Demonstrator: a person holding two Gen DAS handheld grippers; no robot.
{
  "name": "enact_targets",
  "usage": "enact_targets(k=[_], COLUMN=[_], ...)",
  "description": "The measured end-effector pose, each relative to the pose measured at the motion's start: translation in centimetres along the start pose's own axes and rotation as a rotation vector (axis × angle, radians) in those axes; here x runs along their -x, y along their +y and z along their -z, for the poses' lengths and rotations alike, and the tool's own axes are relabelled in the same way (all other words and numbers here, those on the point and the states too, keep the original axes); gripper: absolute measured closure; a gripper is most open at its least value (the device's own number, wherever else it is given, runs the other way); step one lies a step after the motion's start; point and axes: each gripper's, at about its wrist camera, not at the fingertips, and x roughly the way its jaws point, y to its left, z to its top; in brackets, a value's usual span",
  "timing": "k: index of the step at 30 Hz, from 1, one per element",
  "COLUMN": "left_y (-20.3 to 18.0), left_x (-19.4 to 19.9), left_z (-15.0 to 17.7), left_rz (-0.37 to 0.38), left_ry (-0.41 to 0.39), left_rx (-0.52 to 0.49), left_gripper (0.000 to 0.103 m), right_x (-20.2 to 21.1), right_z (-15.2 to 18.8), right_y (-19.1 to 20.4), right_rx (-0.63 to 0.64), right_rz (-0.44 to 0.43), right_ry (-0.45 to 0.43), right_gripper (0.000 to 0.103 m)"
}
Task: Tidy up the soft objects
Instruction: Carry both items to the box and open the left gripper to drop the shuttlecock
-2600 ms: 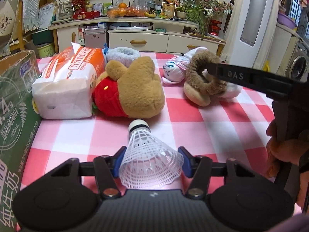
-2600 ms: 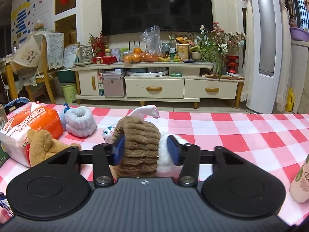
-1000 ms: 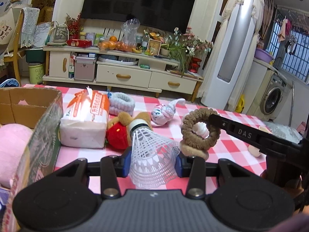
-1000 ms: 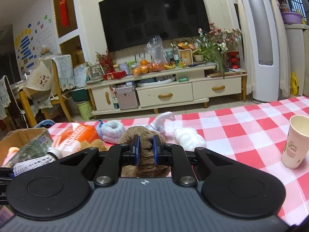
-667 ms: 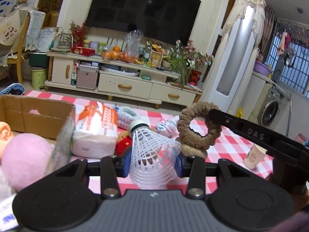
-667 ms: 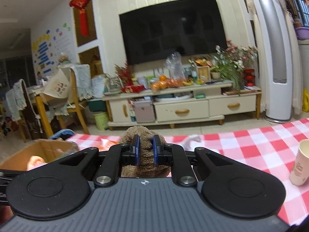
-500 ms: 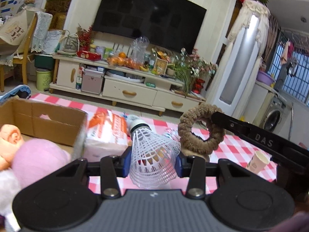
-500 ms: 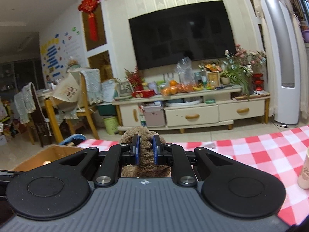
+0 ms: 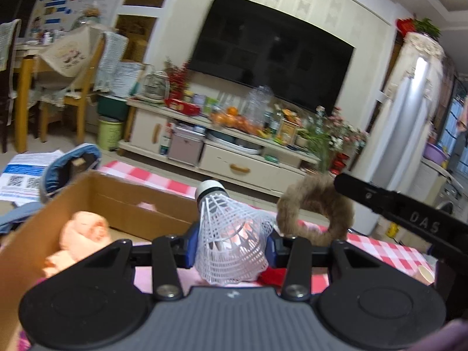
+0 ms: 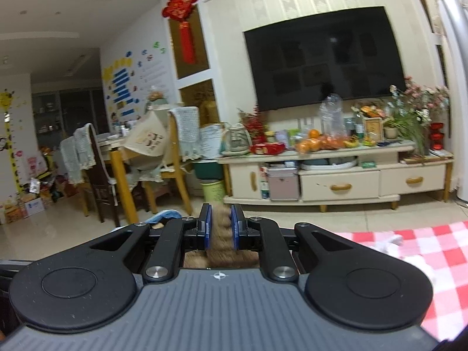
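My left gripper point(image 9: 231, 244) is shut on a white plastic shuttlecock point(image 9: 231, 242), its cork tip pointing up and away. It hangs just over the near right corner of an open cardboard box point(image 9: 96, 193) that holds a peach-coloured soft toy point(image 9: 84, 231). To its right, the black right gripper arm carries a brown fluffy ring point(image 9: 314, 207) in the air. In the right wrist view my right gripper point(image 10: 221, 228) is shut on that brown fluffy ring point(image 10: 222, 238), squeezed thin between the blue pads point(image 10: 206, 225).
The red-and-white checked tablecloth point(image 9: 386, 251) runs right of the box, with a paper cup point(image 9: 425, 273) at its far right. A blue shoe point(image 9: 70, 166) lies behind the box. Beyond stand a TV cabinet point(image 10: 336, 181), chairs point(image 10: 172, 161) and a dining table.
Both grippers have risen and swung left with their loads. The box now fills the left of the left wrist view, and the tissue pack and bear have dropped out of sight.
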Motion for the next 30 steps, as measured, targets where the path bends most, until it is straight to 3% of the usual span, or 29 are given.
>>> enact_targets(k=[8,13,15,17,19,20,30], left_y=[4.1,6.2,7.1,7.7,8.1,8.2,7.6], left_x=[0.0,-0.8,-1.2,-1.6,-1.8,-1.8,-1.3], left_z=[-0.7,-0.6,-0.6,-0.5,-0.3,-0.3,-0.4], left_rz=[-0.104,-0.179,-0.214,-0.246,-0.265,-0.272,-0.304], left_ry=[0.005,0.04,0.062,0.088,0.101,0.107,0.086], left_rx=[0.058,0.067,0.083,0.093,0.098,0.1,0.087], left_gripper=[0.061,0.061,0.06,0.059,0.056,0.056,0.042], right_x=[-3.7,-3.7,-3.3,-2.8,-2.3,-2.4,-4.6], right_z=[-0.9,0.1,1.0,2.1,3.5,4.2,8.7], right_y=[1.9,1.6,0.5,-0.3,-1.3,-1.5,-2.0], right_rx=[0.012,0.059,0.043,0.034,0.011,0.001,0.012], right_rz=[-0.066,-0.02,0.008,0.037,0.049,0.062,0.123], right_ry=[0.02,0.054,0.088,0.114,0.145,0.16,0.327], right_gripper=[0.088,0.088,0.079,0.058,0.01,0.003,0.001])
